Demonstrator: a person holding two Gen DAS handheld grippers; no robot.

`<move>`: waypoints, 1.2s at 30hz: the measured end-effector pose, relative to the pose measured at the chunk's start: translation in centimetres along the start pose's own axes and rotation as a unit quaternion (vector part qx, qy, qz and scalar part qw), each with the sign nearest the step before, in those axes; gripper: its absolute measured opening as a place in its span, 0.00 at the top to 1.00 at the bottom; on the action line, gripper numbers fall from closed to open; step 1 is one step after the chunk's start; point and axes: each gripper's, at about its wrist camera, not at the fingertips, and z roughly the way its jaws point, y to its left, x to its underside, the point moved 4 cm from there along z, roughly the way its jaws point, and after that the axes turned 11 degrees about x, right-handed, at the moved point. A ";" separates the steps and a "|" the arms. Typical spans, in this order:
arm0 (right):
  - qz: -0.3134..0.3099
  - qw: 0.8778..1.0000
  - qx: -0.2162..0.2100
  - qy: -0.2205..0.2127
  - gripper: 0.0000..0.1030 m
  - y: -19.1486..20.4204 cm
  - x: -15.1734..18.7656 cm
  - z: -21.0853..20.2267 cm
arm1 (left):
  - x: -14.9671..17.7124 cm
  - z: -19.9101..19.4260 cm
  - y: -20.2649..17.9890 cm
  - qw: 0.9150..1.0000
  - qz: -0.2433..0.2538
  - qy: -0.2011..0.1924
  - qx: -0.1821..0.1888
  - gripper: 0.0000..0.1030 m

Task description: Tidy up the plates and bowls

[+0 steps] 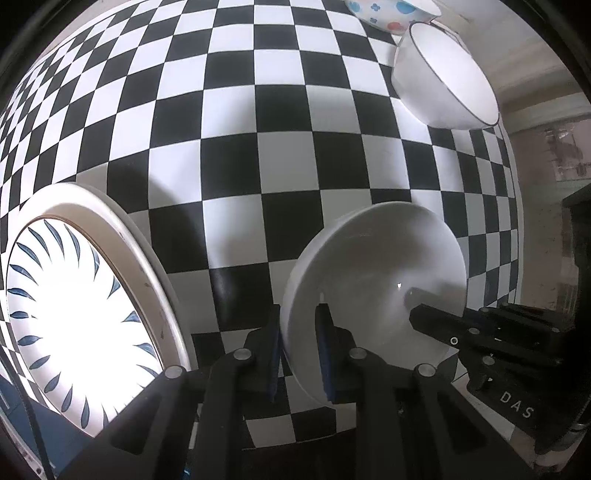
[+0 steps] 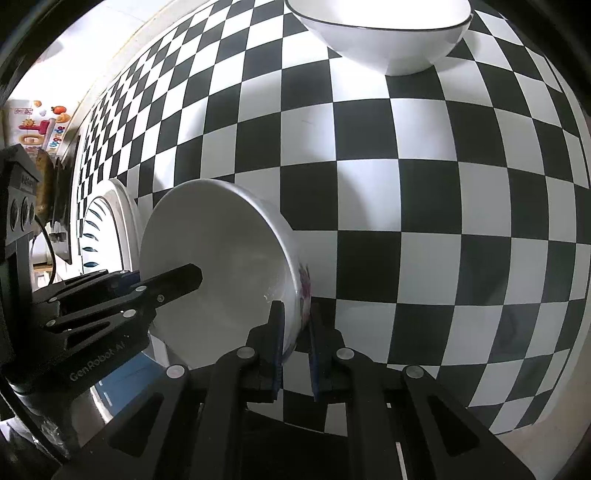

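Observation:
A plain white bowl (image 1: 376, 266) hangs tilted just above the checkered tablecloth (image 1: 258, 147). My left gripper (image 1: 301, 321) is shut on its near rim. One finger (image 1: 436, 326) of my right gripper reaches in at the opposite rim. In the right wrist view the same bowl (image 2: 214, 251) shows a faint floral print outside, with my right gripper (image 2: 295, 314) shut on its rim and a left gripper finger (image 2: 177, 280) across its mouth. A blue-leaf plate (image 1: 81, 325) lies on a larger white plate (image 1: 140, 258) to the left.
A white bowl with a dark rim (image 1: 443, 77) stands at the far side, and a spotted bowl (image 1: 388, 11) behind it. That dark-rimmed bowl (image 2: 388, 40) sits top centre in the right wrist view. The stacked plates (image 2: 99, 236) lie at the left, beside the table's edge.

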 end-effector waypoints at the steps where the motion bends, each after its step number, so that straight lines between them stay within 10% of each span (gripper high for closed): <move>1: 0.003 1.000 0.000 0.002 0.87 0.0 -0.1 0.0 | 0.0 0.1 0.0 1.000 -0.002 0.002 0.000 0.85; 13: 0.030 0.999 -0.032 -0.009 0.82 -2.2 0.7 -4.4 | 1.0 -6.6 -2.3 0.998 0.007 -0.055 -0.025 0.80; 18: 0.070 0.994 -0.051 -0.067 0.35 -5.7 -0.7 -8.7 | -3.4 -8.3 -4.1 0.997 0.028 -0.075 -0.017 0.72; 26: 0.121 0.987 -0.041 -0.100 0.34 -11.4 -7.4 -10.3 | -14.7 -5.7 -6.9 0.998 0.051 -0.037 0.012 0.72; 36: 0.162 0.982 -0.070 -0.071 0.35 -14.2 -14.1 -6.9 | -19.9 1.6 -9.0 0.997 0.060 0.048 0.014 0.72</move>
